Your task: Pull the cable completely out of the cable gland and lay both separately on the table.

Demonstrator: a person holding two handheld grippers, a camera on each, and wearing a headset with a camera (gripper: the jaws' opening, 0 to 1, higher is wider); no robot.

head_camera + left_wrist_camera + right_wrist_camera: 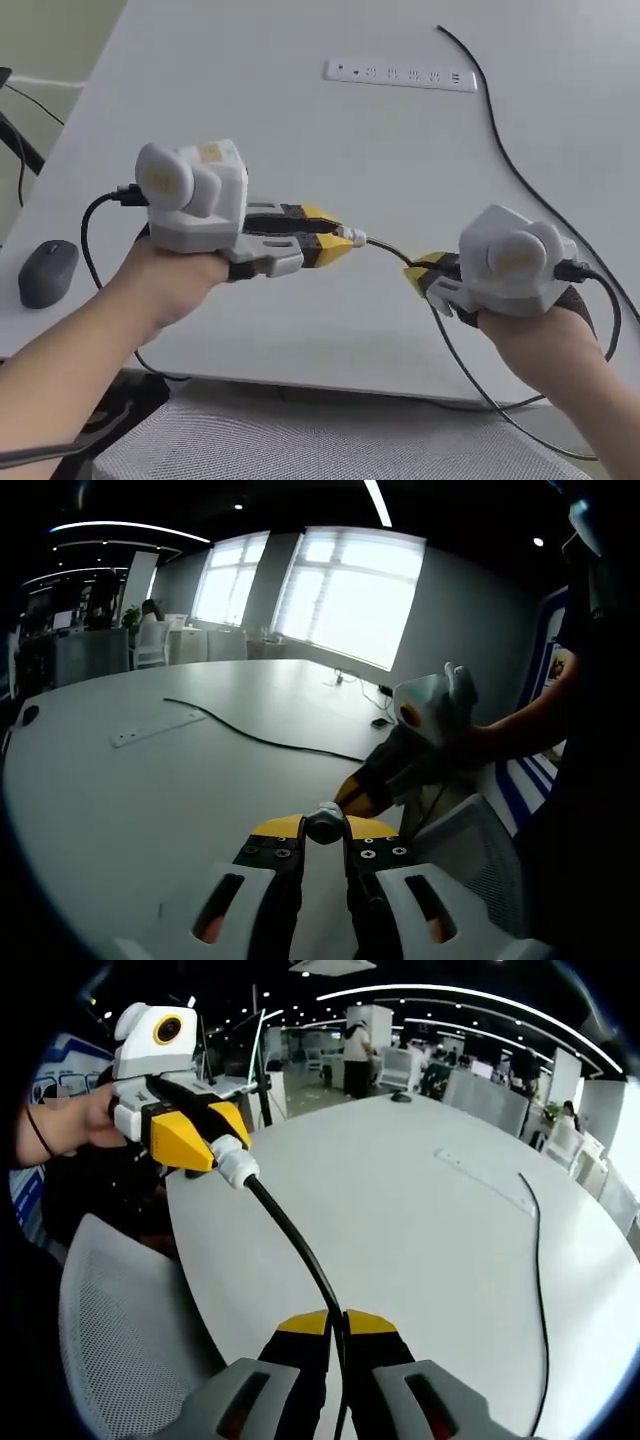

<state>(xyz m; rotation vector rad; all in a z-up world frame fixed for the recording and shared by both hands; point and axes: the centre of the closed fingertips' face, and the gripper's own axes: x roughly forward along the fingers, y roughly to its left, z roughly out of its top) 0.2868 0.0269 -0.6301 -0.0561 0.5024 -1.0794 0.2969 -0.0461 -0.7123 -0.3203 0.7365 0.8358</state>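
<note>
A white cable gland (354, 237) (324, 823) (232, 1161) is pinched between the yellow tips of my left gripper (335, 241) (325, 830), which is shut on it. A black cable (388, 250) (295, 1240) runs out of the gland and across to my right gripper (422, 274) (338, 1325), which is shut on the cable a short way along. Both grippers hover above the near edge of the white table (300, 130). The cable still sits inside the gland. Its slack end hangs down past the table edge under the right hand.
A white power strip (400, 75) (155, 728) lies at the far side, with another black cable (500, 140) (538, 1260) curving along the right. A grey mouse (46, 272) sits at the left edge. A mesh chair back (300, 440) stands just below the table edge.
</note>
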